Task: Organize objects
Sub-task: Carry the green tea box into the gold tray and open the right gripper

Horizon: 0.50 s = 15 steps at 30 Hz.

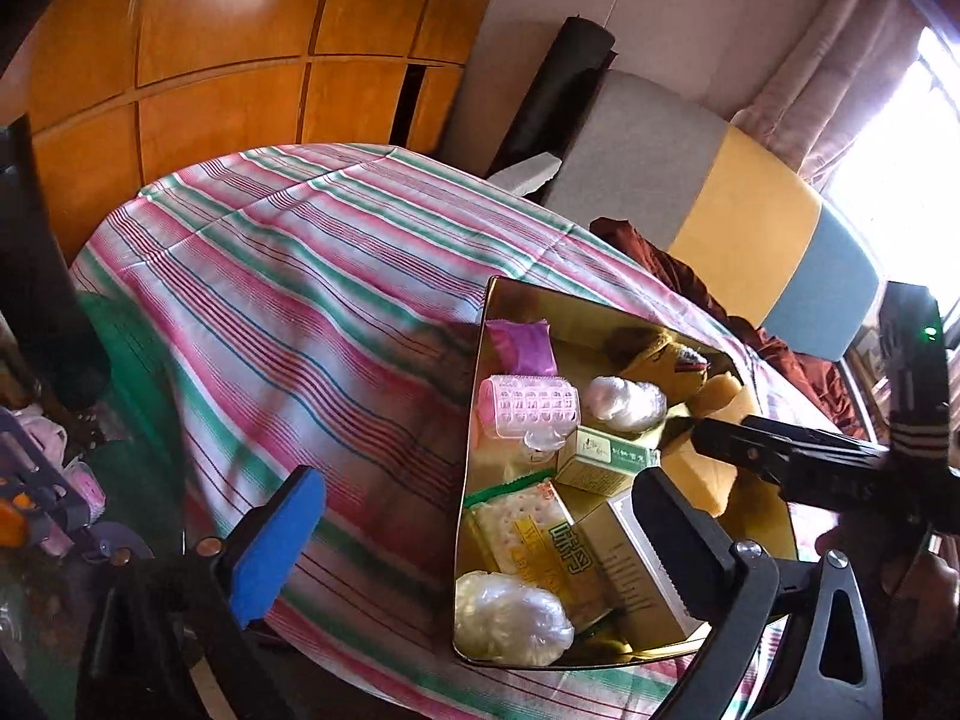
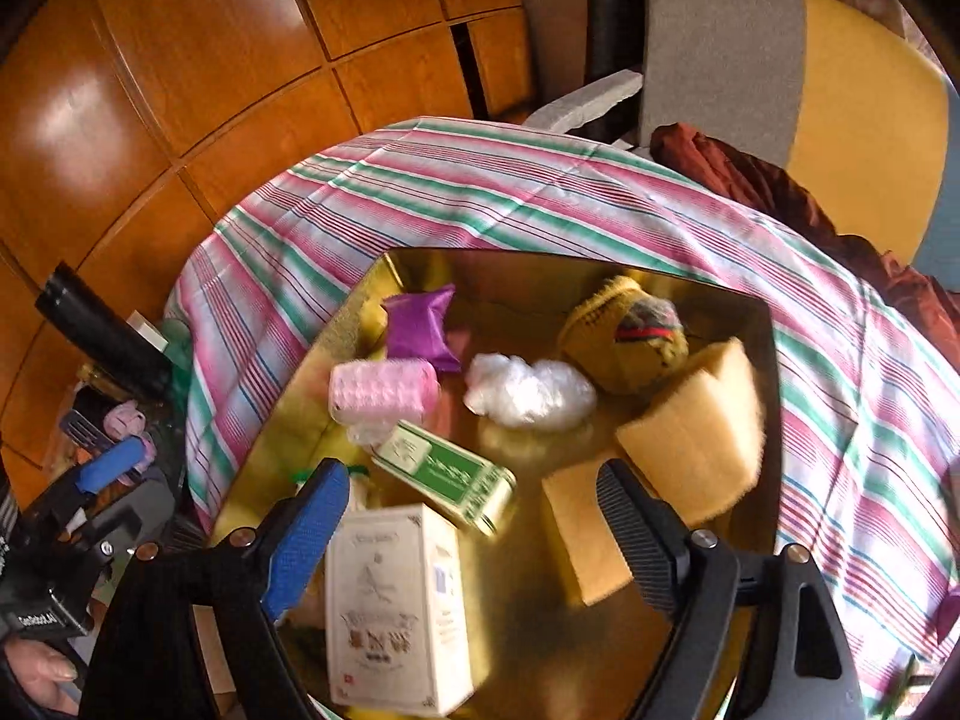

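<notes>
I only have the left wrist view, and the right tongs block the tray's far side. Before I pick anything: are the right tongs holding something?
Observer: No. The right tongs stand open over the gold tray, with nothing pinched.
Operator: What lies under them?
Observer: A white box, printed face up, close beside the blue pad.
Operator: And the yellow sponges I half see?
Observer: There are two: a flat sponge by the black pad, and a tipped-up sponge behind it.
</notes>
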Motion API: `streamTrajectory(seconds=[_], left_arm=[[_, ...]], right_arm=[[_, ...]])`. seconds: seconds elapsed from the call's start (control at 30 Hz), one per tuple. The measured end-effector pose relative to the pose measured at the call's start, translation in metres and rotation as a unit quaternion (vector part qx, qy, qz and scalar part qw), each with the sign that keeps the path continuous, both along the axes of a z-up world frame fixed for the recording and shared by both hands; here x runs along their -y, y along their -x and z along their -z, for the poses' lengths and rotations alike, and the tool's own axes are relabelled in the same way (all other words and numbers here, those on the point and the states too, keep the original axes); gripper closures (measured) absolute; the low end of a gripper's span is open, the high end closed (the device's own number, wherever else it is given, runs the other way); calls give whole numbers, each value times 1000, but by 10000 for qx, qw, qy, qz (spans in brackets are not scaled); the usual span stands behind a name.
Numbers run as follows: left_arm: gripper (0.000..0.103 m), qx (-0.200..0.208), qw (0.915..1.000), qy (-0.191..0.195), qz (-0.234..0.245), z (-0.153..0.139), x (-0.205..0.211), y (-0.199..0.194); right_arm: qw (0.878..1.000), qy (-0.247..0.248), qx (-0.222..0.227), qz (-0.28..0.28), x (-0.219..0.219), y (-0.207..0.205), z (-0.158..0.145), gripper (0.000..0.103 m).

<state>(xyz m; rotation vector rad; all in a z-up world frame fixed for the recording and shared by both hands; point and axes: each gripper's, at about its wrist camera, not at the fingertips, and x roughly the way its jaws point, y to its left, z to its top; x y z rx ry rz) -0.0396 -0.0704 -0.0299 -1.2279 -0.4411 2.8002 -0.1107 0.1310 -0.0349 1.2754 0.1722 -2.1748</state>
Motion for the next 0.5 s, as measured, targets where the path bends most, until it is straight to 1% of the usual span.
streamTrajectory(seconds=[0.1, 0.27, 0.4, 0.5], left_arm=[[0, -25, 9998, 203, 75, -2, -10, -2], [0, -217, 9982, 525, 182, -12, -27, -9], [0, -472, 9936, 942, 405, -23, -50, -18], [0, -598, 9901, 1094, 642, -29, -66, -21]], right_arm=[[9999, -46, -124, 60, -10, -8, -1, 16], [9993, -74, -297, 229, -31, -21, -4, 16], [9980, -94, -444, 438, -55, -30, -9, 16], [9964, -117, -522, 652, -80, -34, -13, 16]])
